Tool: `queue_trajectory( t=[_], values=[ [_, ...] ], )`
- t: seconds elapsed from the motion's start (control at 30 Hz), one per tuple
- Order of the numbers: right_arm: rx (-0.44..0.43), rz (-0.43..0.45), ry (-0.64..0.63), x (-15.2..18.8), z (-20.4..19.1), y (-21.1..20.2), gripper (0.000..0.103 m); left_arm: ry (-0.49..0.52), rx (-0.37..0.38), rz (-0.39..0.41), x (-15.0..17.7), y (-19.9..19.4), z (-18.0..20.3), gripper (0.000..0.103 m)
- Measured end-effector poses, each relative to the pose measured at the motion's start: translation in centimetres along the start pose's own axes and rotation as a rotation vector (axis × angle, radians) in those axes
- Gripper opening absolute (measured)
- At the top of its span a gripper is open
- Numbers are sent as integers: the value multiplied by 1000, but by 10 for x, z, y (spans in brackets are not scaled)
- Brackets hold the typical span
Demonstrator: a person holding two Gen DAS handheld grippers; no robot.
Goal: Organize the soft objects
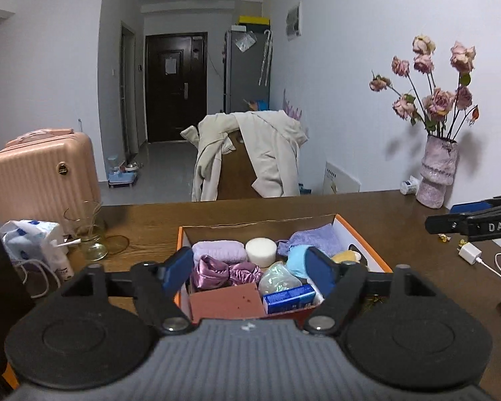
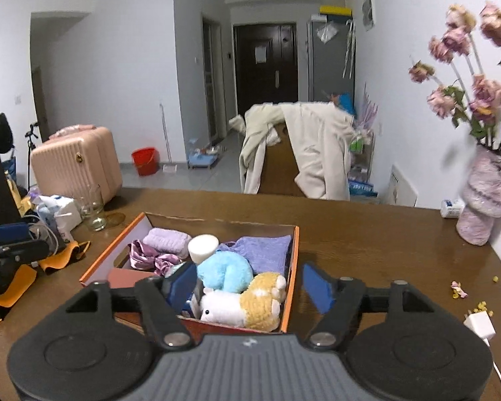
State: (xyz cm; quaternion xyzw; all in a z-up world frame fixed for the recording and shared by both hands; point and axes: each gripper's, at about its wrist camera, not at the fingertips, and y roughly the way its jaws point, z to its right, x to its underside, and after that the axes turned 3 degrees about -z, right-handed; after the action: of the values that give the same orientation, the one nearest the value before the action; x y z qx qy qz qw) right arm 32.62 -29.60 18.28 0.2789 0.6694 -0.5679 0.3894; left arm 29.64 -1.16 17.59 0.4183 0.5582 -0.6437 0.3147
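Observation:
An orange cardboard box [image 1: 360, 237] [image 2: 294, 264] sits on the brown table, packed with soft things. Inside lie a rolled purple towel [image 1: 218, 250] [image 2: 167, 239], a white round sponge [image 1: 260, 250] [image 2: 202, 247], a lavender cloth [image 1: 317, 240] [image 2: 267, 250], a purple satin scrunchie [image 1: 227, 274] [image 2: 147, 257] and a blue plush [image 1: 297, 260] [image 2: 223, 270]. A yellow-and-white plush [image 2: 247, 304] fills the near right corner. My left gripper [image 1: 250, 267] hangs open above the box's near end. My right gripper [image 2: 250, 285] is open too, with the plush lying below its fingers and untouched.
A vase of dried roses [image 1: 437, 173] [image 2: 487, 200] stands at the table's far right. A glass [image 1: 90, 237] and a tissue pack [image 1: 30, 237] sit at the left. A white charger [image 2: 479, 325] with its cable lies near right. A coat-draped chair [image 1: 250, 157] stands beyond the table.

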Motion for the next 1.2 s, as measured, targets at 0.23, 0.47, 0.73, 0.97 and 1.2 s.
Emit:
queue_trajectory(
  t=[0.23,0.47,0.73,0.97,1.2],
  values=[
    [29,140,-40,37,-28,-44,91,-30,-34,93,26,-37,-3,94],
    [5,207,1,89,-48,-76,94,-59,-59,169,66,-88,0,98],
    [-18,232,10,163,-81,-116,95,16,-79,194,141,-145,18,103],
    [-21,272,-13,236,-116,-161,98,-33,-91,203,209,-191,19,103],
    [-50,239,8,294,-137,-184,100,-22,-144,203,251,-217,24,103]
  ],
)
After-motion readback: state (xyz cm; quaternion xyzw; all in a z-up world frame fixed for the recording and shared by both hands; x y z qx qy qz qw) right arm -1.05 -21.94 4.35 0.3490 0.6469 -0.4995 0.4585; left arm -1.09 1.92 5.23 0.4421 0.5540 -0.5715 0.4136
